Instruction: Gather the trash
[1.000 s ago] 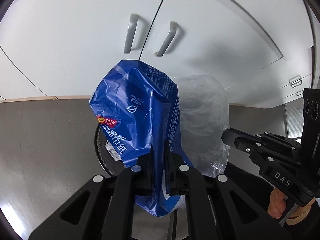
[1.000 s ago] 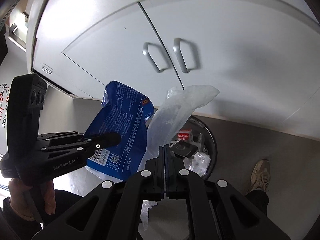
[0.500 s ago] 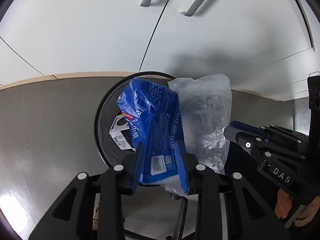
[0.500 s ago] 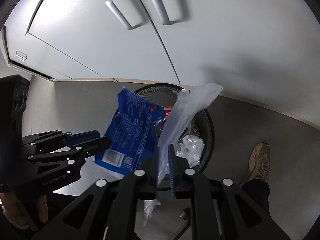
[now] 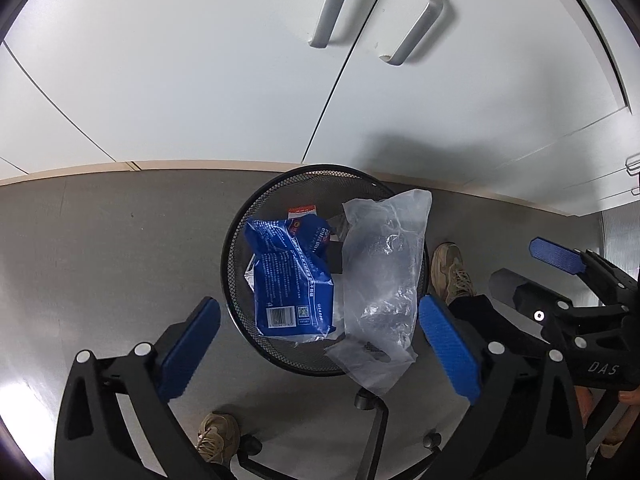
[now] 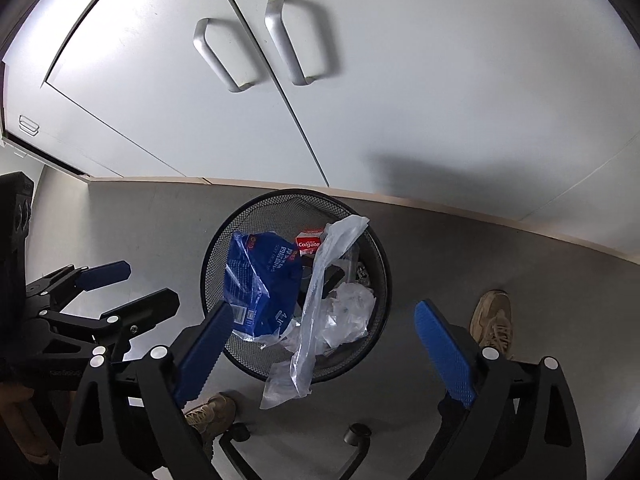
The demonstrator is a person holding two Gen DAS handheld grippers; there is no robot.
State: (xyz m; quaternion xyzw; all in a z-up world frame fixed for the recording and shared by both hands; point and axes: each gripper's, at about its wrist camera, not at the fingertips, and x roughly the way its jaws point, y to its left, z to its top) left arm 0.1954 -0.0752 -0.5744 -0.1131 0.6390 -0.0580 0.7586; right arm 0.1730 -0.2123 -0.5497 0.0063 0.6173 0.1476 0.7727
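Note:
A black wire-mesh bin (image 5: 236, 264) (image 6: 216, 264) stands on the grey floor below both grippers. My left gripper (image 5: 318, 304) (image 6: 148, 284) hangs above it, its jaws opening wide. The blue wrapper (image 5: 288, 280) (image 6: 256, 280) lies loose inside the bin, clear of the pads. My right gripper (image 6: 325, 307) (image 5: 516, 264) is also opening. The clear plastic bag (image 5: 380, 280) (image 6: 310, 332) has left its pads and drapes across the bin's near rim. A red Colgate box (image 6: 309, 243) (image 5: 302, 212) and crumpled plastic sit deeper in the bin.
White cabinet doors with silver handles (image 5: 328, 12) (image 6: 224, 60) rise just behind the bin. A person's tan shoes (image 5: 452, 272) (image 6: 492, 320) stand beside it. The black legs and castors of a chair base (image 5: 364, 400) (image 6: 356, 434) lie at the near side.
Both grippers went from shut to wide open. The blue wrapper and the clear bag slipped out and dropped towards the bin. Both hands sank and tipped further down.

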